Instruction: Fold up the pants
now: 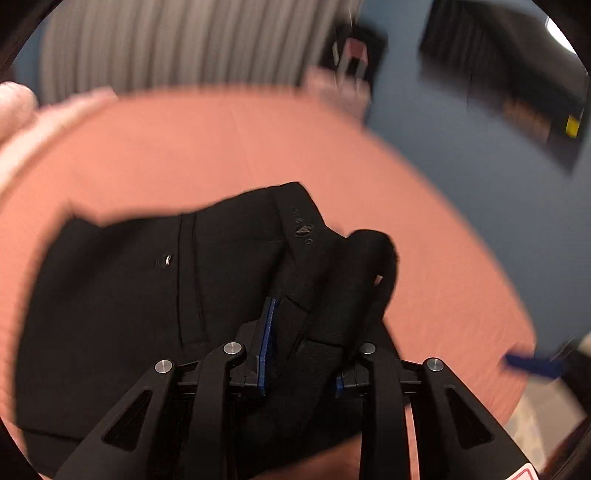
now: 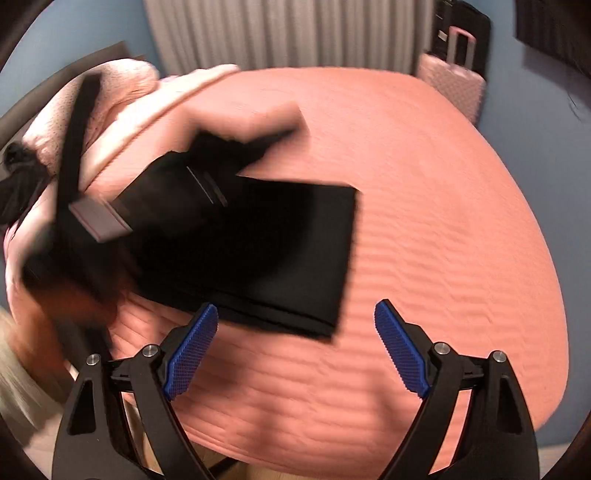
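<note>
The black pants (image 1: 147, 280) lie folded on the salmon bedspread (image 1: 207, 147). My left gripper (image 1: 310, 332) is shut on a bunched fold of the pants at their waistband end, with cloth filling the space between the blue pads. In the right wrist view the pants (image 2: 266, 254) form a folded rectangle. My right gripper (image 2: 295, 325) is open and empty, its blue pads (image 2: 192, 350) wide apart just above the near edge of the pants. The left gripper's body (image 2: 85, 206) shows blurred at the left.
The bed (image 2: 424, 221) fills most of both views. Pink pillows (image 2: 122, 92) lie at its far left. A pink suitcase (image 2: 454, 81) stands by the blue wall, with a grey curtain (image 2: 288, 33) behind the bed. Floor shows near the front.
</note>
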Motion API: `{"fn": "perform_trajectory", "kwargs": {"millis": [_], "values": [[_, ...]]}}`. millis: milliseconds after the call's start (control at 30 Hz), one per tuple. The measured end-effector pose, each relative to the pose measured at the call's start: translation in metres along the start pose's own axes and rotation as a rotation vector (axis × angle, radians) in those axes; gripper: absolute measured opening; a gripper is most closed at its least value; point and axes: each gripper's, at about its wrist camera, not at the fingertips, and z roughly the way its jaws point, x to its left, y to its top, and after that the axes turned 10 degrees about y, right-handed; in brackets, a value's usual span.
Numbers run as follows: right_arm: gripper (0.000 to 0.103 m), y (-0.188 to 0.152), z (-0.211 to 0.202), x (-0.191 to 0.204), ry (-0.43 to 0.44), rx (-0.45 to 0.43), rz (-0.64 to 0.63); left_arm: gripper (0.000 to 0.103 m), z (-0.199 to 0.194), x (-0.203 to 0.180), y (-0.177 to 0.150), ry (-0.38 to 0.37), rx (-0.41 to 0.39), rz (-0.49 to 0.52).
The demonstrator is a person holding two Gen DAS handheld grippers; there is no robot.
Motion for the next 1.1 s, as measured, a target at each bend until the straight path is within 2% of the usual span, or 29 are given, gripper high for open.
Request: {"fn": "perform_trajectory", "kwargs": {"millis": [33, 67, 100, 133, 200, 300, 333, 367, 400, 433, 467, 500, 567, 633, 700, 733, 767, 800, 833, 900, 933, 1033, 1067, 1100], "values": [[0.086, -0.005, 0.0, -0.01, -0.032, 0.012, 0.013, 0.025, 0.014, -0.017, -0.014, 0.041, 0.03, 0.028], [0.086, -0.008, -0.003, -0.019, -0.035, 0.011, 0.023, 0.025, 0.003, -0.033, -0.024, 0.097, -0.085, 0.079], [0.086, -0.011, -0.006, -0.027, -0.028, 0.004, 0.038, 0.026, -0.005, -0.046, -0.026, 0.138, -0.119, 0.135], [0.086, -0.014, -0.009, -0.035, -0.02, -0.004, 0.055, 0.027, -0.008, -0.053, -0.025, 0.151, -0.104, 0.156], [0.086, -0.017, -0.011, -0.054, -0.02, -0.008, 0.084, 0.027, -0.008, -0.052, -0.021, 0.138, -0.073, 0.128], [0.086, -0.009, -0.011, -0.073, 0.006, -0.028, 0.131, 0.028, -0.018, -0.043, -0.019, 0.1, -0.083, 0.064], [0.086, -0.007, -0.011, -0.077, 0.022, -0.039, 0.139, 0.036, -0.021, -0.037, -0.013, 0.087, -0.089, 0.041], [0.086, -0.002, -0.011, -0.079, 0.035, -0.052, 0.138, 0.05, -0.02, -0.034, -0.014, 0.072, -0.077, 0.026], [0.086, 0.001, -0.008, -0.081, 0.037, -0.054, 0.133, 0.058, -0.02, -0.028, -0.014, 0.067, -0.069, 0.019], [0.086, 0.004, -0.004, -0.083, 0.035, -0.048, 0.129, 0.061, -0.017, -0.04, -0.019, 0.061, -0.047, 0.024], [0.086, 0.009, 0.0, -0.084, 0.032, -0.044, 0.132, 0.059, -0.012, -0.05, -0.016, 0.068, -0.01, 0.051], [0.086, 0.008, -0.002, -0.084, 0.037, -0.05, 0.135, 0.059, -0.016, -0.056, -0.016, 0.086, -0.02, 0.07], [0.086, 0.016, -0.007, -0.08, 0.055, -0.077, 0.13, 0.063, -0.043, -0.061, -0.018, 0.017, -0.129, 0.072], [0.085, 0.023, -0.004, -0.079, 0.036, -0.079, 0.091, 0.063, -0.059, -0.061, -0.021, 0.018, -0.177, 0.063], [0.08, 0.035, 0.006, -0.082, 0.012, -0.05, 0.08, 0.063, -0.075, -0.031, -0.015, 0.067, -0.17, -0.026], [0.069, 0.04, 0.008, -0.082, 0.035, -0.047, 0.09, 0.063, -0.082, -0.014, -0.011, 0.076, -0.176, -0.076], [0.063, 0.05, 0.009, -0.08, 0.074, -0.062, 0.103, 0.063, -0.09, 0.014, -0.002, 0.107, -0.198, -0.143], [0.061, 0.059, 0.011, -0.075, 0.108, -0.077, 0.103, 0.063, -0.093, 0.036, 0.007, 0.148, -0.213, -0.182], [0.054, 0.068, 0.016, -0.068, 0.137, -0.08, 0.091, 0.062, -0.091, 0.059, 0.015, 0.186, -0.221, -0.207], [0.051, 0.086, 0.032, -0.042, 0.178, -0.075, 0.049, 0.062, -0.072, 0.109, 0.047, 0.283, -0.167, -0.234], [0.051, 0.092, 0.041, -0.028, 0.195, -0.068, 0.026, 0.062, -0.053, 0.131, 0.063, 0.3, -0.108, -0.253], [0.051, 0.099, 0.068, 0.008, 0.22, -0.032, -0.033, 0.06, -0.014, 0.166, 0.088, 0.27, 0.024, -0.31], [0.051, 0.098, 0.074, 0.018, 0.227, -0.025, -0.052, 0.059, -0.007, 0.171, 0.094, 0.283, 0.045, -0.315], [0.051, 0.097, 0.075, 0.025, 0.222, -0.028, -0.068, 0.059, -0.006, 0.171, 0.097, 0.288, 0.033, -0.299]]}}
